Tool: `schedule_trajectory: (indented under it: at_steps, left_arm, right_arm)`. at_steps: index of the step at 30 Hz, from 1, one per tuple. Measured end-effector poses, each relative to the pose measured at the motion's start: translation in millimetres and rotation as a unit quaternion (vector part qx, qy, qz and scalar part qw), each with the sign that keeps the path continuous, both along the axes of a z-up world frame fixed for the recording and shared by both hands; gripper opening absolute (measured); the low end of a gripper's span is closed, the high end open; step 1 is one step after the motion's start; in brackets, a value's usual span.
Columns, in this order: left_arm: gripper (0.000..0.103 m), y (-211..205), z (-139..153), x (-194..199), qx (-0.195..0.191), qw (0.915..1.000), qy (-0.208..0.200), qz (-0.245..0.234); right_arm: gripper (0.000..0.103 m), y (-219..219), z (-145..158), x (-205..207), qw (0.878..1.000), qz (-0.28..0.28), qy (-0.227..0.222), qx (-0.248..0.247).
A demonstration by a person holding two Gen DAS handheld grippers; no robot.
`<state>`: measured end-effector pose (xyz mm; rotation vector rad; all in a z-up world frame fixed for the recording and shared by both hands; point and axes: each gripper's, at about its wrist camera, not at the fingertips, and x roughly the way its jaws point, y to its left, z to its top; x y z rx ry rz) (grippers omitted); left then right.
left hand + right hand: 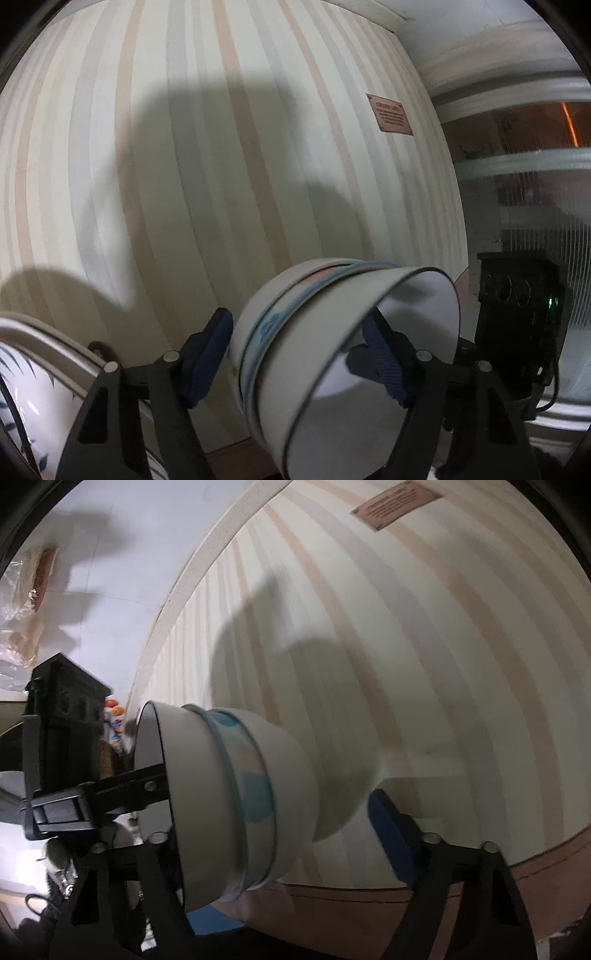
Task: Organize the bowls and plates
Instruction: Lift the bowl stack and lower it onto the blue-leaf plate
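At about eight o'clock in the left wrist view, a white plate with blue leaf painting (26,406) pokes in from the edge, its pale rim curving up past the black arm of the left gripper (295,354). That gripper's blue-padded fingers (207,358) stand spread wide around a stack of nested white bowls, one banded in light blue (332,350), which lies tipped on its side with its dark-rimmed mouth turned toward four o'clock. The left pad sits just beside the outer wall of the stack, and the right pad reaches inside the mouth of the front bowl; whether the two truly pinch the wall I cannot tell. Behind it all rises a cream wall striped in beige and grey (184,166), carrying a small brown plaque (389,114) at two o'clock. At three to four o'clock a black gripper body with a green light (521,317) stands before ribbed glass (546,221).

In the right wrist view the left gripper's black body (62,753) fills nine o'clock, one bar running into the stack's (251,797) mouth. The right gripper (280,838) has its fingers far apart: the blue right pad (391,834) sits at five o'clock, just clear of the bowls' base, and the left finger is hidden behind the stack. The plaque (397,504) shows at one o'clock.
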<state>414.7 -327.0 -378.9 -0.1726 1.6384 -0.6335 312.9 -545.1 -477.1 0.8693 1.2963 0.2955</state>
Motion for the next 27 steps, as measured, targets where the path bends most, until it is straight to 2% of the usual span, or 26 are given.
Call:
schedule_trajectory:
  at_steps: [2, 3, 7, 11, 14, 19, 22, 27]
  left_arm:
    - [0.07, -1, 1, -1, -0.001, 0.9999, -0.009, -0.006]
    - [0.07, -1, 1, -1, 0.0, 0.9999, -0.011, -0.006]
    - [0.067, 6, 1, 1, -0.002, 0.9999, -0.004, 0.009]
    - [0.067, 8, 4, -2, 0.008, 0.9999, -0.009, 0.009]
    - [0.067, 10, 3, -1, 0.012, 0.9998, 0.002, 0.017]
    - [0.067, 14, 2, 0, 0.028, 0.9993, 0.008, 0.024]
    - [0.067, 16, 10, 1, 0.032, 0.9992, 0.0, 0.024]
    - [0.067, 25, 29, 9, 0.033, 0.9989, -0.012, 0.031]
  right_arm:
    - [0.065, 4, -4, 5, 1.0, 0.004, 0.006, 0.02]
    - [0.058, 9, -6, 7, 1.0, 0.008, 0.006, 0.026]
    - [0.06, 16, -3, 12, 1.0, 0.002, 0.01, 0.022]
    - [0.06, 21, 0, 14, 1.0, 0.003, 0.01, 0.015]
    - [0.061, 25, 5, 16, 1.0, 0.007, 0.009, 0.006]
    - [0.061, 27, -1, 20, 0.999, -0.006, 0.031, 0.026]
    - [0.061, 32, -2, 21, 0.998, -0.013, 0.041, 0.037]
    - [0.061, 38, 13, 28, 0.999, -0.012, 0.033, 0.04]
